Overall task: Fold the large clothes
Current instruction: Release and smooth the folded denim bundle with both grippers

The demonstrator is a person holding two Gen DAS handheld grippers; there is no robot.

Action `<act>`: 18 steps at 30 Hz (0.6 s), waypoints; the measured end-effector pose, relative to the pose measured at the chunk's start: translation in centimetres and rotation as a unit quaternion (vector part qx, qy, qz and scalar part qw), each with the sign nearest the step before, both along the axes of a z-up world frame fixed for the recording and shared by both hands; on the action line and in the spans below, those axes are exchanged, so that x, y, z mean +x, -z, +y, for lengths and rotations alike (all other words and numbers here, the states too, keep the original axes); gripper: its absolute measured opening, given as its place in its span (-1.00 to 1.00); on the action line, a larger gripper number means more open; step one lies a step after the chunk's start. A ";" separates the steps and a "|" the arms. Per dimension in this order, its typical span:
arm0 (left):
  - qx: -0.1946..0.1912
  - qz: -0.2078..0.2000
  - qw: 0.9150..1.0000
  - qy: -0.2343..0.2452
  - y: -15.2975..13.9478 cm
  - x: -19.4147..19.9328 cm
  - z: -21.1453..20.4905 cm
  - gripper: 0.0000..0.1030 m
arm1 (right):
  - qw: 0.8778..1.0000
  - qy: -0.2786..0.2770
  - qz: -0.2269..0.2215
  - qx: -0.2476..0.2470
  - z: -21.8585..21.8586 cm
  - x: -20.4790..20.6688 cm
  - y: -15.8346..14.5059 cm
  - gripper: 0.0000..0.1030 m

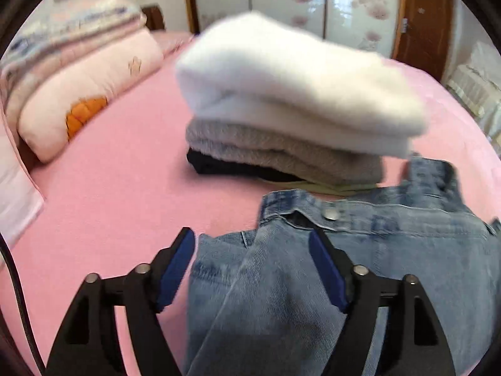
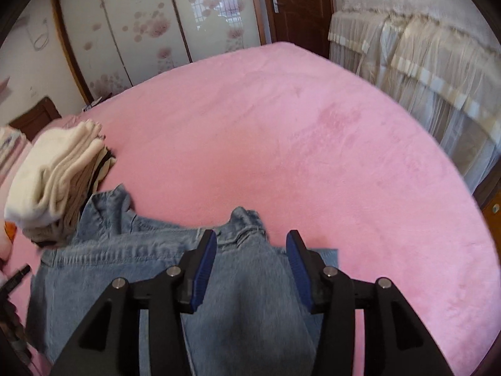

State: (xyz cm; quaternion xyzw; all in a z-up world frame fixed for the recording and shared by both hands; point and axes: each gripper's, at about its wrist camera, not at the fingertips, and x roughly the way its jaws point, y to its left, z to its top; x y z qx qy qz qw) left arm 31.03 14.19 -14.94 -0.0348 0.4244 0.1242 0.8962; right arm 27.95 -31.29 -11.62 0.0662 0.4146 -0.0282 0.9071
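Note:
A blue denim garment (image 1: 360,266) lies partly folded on the pink bed (image 1: 125,188), its waistband and metal button facing away from me. My left gripper (image 1: 250,235) stands open over the garment's left edge, with denim lying between its blue pads (image 1: 175,266). In the right wrist view the same denim garment (image 2: 125,266) spreads to the left, and a raised fold of it runs between the fingers of my right gripper (image 2: 251,235). That gripper is open, its pads (image 2: 203,269) a little apart from the cloth.
A stack of folded clothes (image 1: 297,94), white on grey on dark, sits just beyond the denim, and shows as the stack (image 2: 53,172) at the left. Pink pillows and quilts (image 1: 87,94) lie far left. Pink bed (image 2: 281,141) stretches ahead; a cream-draped piece of furniture (image 2: 422,62) stands beyond its right edge.

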 end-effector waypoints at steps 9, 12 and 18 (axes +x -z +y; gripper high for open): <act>-0.062 -0.027 0.997 0.032 -1.9 -9.5 -5.8 0.59 | 0.991 -0.129 -0.018 -0.034 13.7 -8.3 1.8 -0.10; -0.044 -0.011 0.999 0.010 0.5 -11.2 -6.6 0.59 | 0.987 -0.153 -0.005 -0.051 16.3 -9.6 4.4 -0.10; -0.060 0.022 0.997 -0.042 5.7 -12.3 -2.6 0.56 | 0.988 -0.115 0.004 -0.101 12.2 -10.6 8.0 -0.10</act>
